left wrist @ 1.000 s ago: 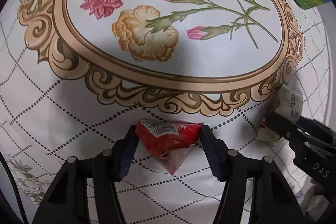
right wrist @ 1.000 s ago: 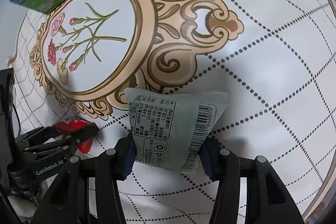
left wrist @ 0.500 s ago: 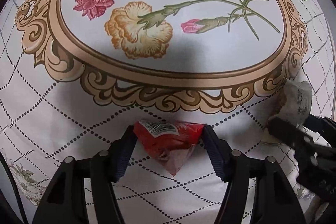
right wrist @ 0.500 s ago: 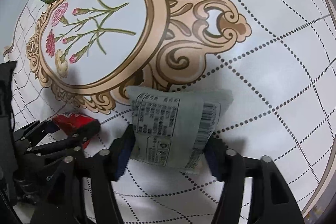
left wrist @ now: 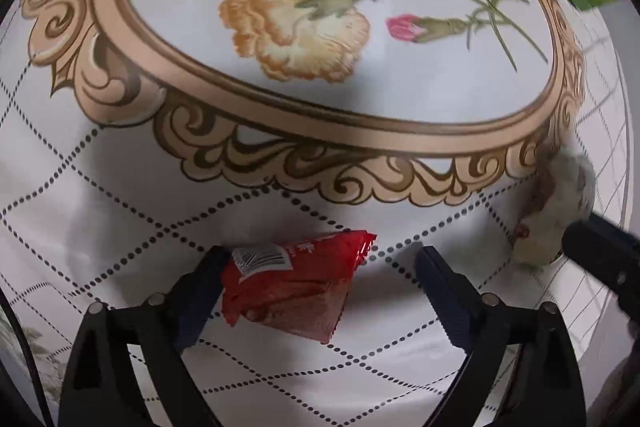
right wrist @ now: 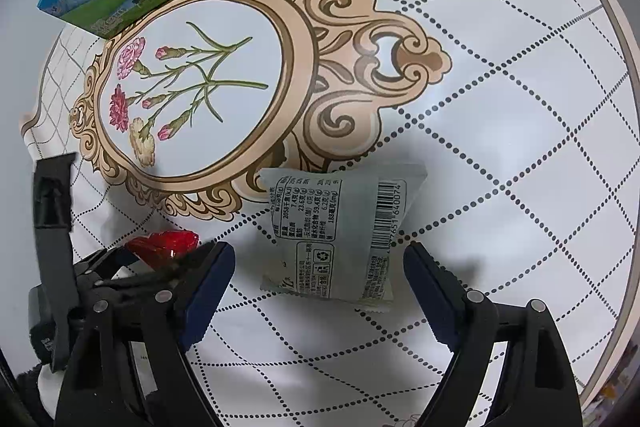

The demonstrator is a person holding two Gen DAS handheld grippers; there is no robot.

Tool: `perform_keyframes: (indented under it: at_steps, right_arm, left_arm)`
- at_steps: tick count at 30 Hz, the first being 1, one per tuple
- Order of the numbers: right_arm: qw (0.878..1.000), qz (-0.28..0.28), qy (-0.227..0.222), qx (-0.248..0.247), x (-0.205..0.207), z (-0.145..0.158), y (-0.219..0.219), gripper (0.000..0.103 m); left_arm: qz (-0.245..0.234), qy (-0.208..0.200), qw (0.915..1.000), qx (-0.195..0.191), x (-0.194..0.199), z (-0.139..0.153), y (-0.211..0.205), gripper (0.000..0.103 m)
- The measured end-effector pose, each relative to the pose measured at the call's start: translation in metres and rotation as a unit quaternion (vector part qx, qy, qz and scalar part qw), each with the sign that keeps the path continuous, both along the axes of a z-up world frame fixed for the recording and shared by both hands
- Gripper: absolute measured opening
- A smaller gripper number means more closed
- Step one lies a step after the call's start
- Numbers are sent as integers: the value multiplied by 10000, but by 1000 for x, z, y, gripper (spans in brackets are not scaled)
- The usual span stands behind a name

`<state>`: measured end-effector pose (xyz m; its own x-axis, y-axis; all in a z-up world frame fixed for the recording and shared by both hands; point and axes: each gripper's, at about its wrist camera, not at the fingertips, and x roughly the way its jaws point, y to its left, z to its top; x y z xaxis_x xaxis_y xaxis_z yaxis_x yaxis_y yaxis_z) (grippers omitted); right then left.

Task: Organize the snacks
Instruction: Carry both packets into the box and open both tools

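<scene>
Both snacks released — red packet (left wrist: pixel 292 283), grey packet (right wrist: pixel 340 231) on tablecloth (right wrist: pixel 500 147).

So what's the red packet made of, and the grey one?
The red packet looks like thin glossy plastic film: it shines and crinkles, with a clear sealed edge. The grey packet looks like matte plastic or paper-like wrap: dull surface, printed text, zigzag-cut ends. Which one, I can't tell.

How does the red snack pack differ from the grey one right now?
Colour: the red pack is glossy red; the grey pack is matte grey-green.
Shape: the red pack tapers to a point; the grey pack is roughly rectangular.
Print: the red pack shows a small white barcode label; the grey pack shows a nutrition table and barcode.
Shared: both lie on the tablecloth, each between an opening tool's fingers, with gaps showing.
</scene>
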<state>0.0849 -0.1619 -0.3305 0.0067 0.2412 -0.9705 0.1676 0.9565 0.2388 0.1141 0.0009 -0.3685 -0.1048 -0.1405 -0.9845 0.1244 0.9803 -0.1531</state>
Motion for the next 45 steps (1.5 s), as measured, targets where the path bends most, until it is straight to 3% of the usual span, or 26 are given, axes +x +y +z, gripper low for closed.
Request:
perform_keyframes:
  at_steps: [3,5,7,8,10,11,15,19,25,30,36,40,45]
  right_arm:
    - [10000,-89,16,-22,2,0,-6,89]
    - [9999,-154,27,-72,3,-3,-9,89]
    - [9997,-187,41,-156,6,-7,-16,88]
    - [9996,-206,29,-167,6,-9,-16,87]
    - [9996,-206,49,-159,8,-16,-11,73]
    - [9996,-195,75,-171,9,-19,-10,57]
    - [9997,-78,-80,-236,9,-23,-5,55]
    - [9998,-62,-186,-40,8,-8,-5,53]
    - [9974,-22,-644,315,25,49,-11,52]
    - [9917,56,-1201,451,61,114,-31,52]
    - [9852,151,-1650,439,126,172,-44,52]
    - [9845,189,-1728,230,178,183,-51,52]
    - [9897,328,-1394,-10,246,165,-54,52]
  left_arm:
    - [149,-3,9999,-70,-4,2,2,92]
    - [172,-110,9998,36,-6,6,4,71]
    - [128,-174,9997,151,-7,7,8,61]
    - [117,-189,9996,198,-9,8,8,59]
    - [70,-232,9993,299,-11,12,5,59]
    - [30,-264,9989,374,-12,13,4,59]
    - [-74,-462,9974,551,-7,25,-4,58]
    - [-144,-694,9964,462,-3,47,-11,58]
    - [-270,-1222,9921,98,14,110,-29,58]
    - [-342,-1690,9844,-337,61,178,-42,58]
    - [-423,-2062,9768,-395,135,237,-46,58]
    - [-528,-2145,9753,-99,188,246,-52,58]
    - [-590,-1706,9835,96,253,228,-66,58]
